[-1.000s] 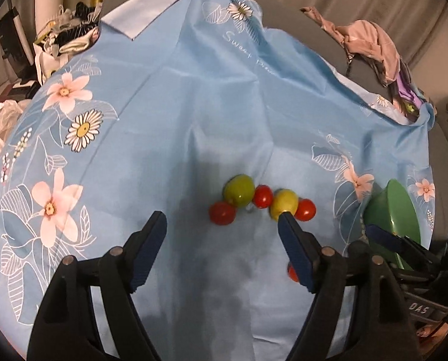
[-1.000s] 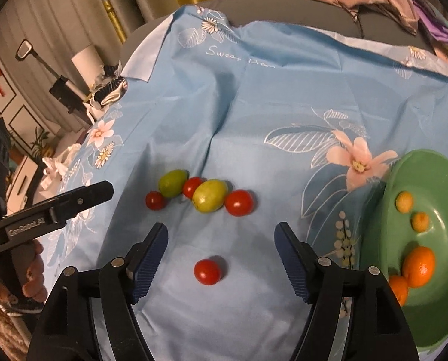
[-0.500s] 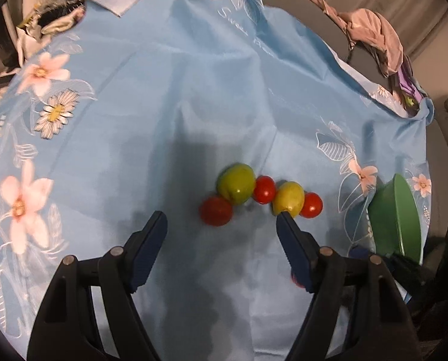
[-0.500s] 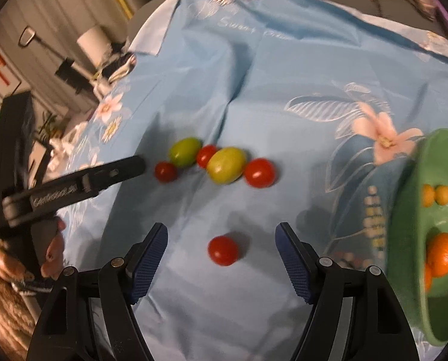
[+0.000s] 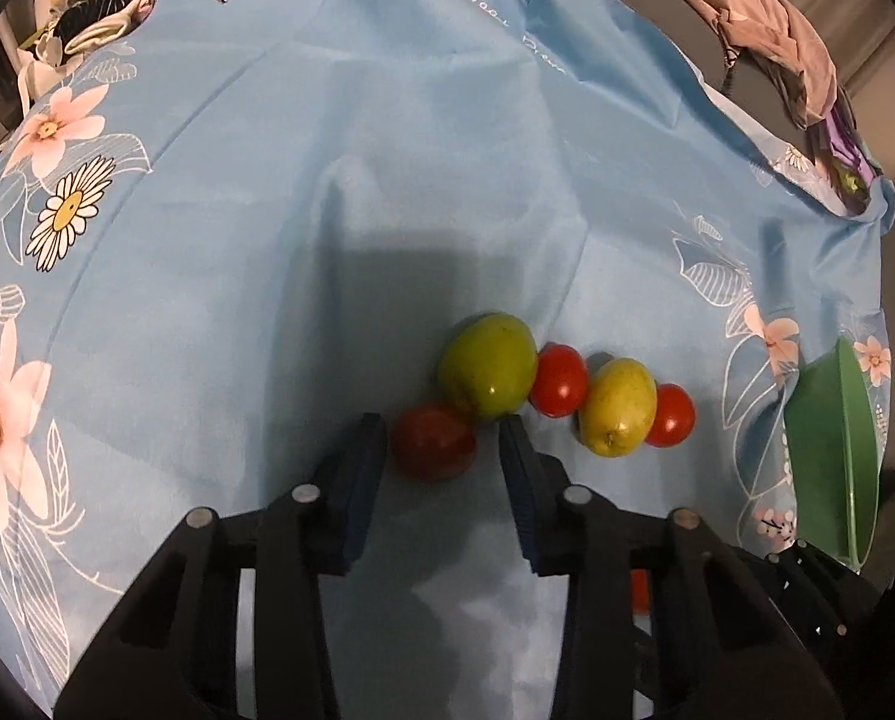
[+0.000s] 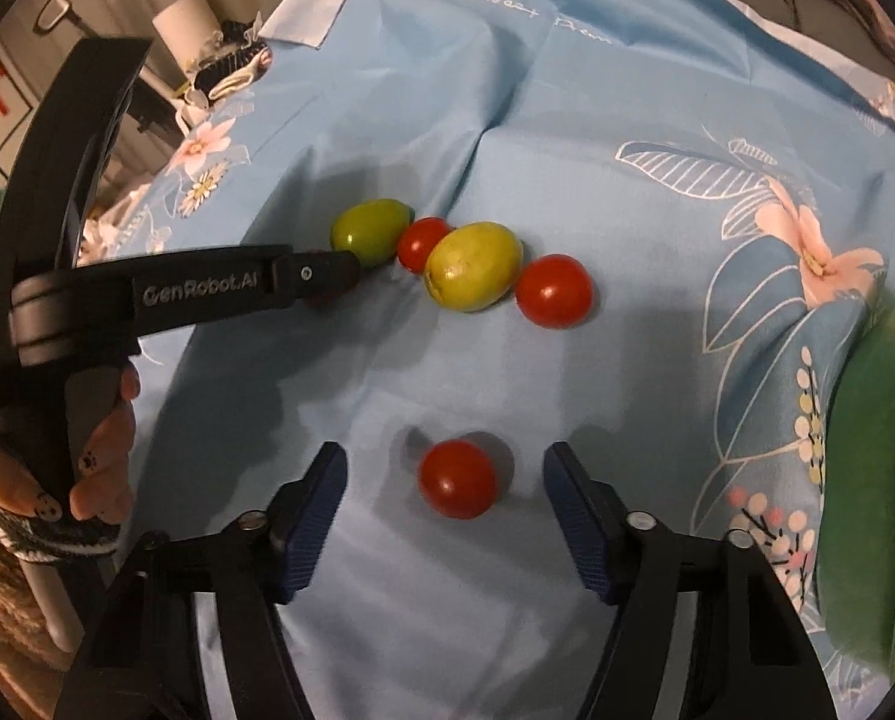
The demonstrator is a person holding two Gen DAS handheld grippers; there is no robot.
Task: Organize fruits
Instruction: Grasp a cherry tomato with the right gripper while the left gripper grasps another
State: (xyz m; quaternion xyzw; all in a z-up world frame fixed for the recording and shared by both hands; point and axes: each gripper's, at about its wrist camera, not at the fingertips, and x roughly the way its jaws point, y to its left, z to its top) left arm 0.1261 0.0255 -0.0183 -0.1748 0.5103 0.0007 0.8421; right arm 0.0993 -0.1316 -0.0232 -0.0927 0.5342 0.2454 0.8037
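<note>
Around the fruit: blue floral cloth [image 5: 387,180] over the table, a heap of clothes [image 5: 789,54] at its far right edge, a green bowl [image 5: 837,450] on the right with orange fruit just visible inside in the right wrist view.

Left tongs [image 5: 438,450] spread, one pad either side of a dark red tomato [image 5: 434,443], narrow gaps showing; a green fruit [image 5: 488,365] crowds its far right side, touching or nearly so. Row runs left to right from there: red tomato [image 5: 560,380], yellow-green fruit [image 5: 618,407] with long axis tilted, stem end toward the camera, another tomato [image 5: 670,415].

Right tongs [image 6: 444,480] spread wide around a lone tomato [image 6: 457,479], clear of both pads.
</note>
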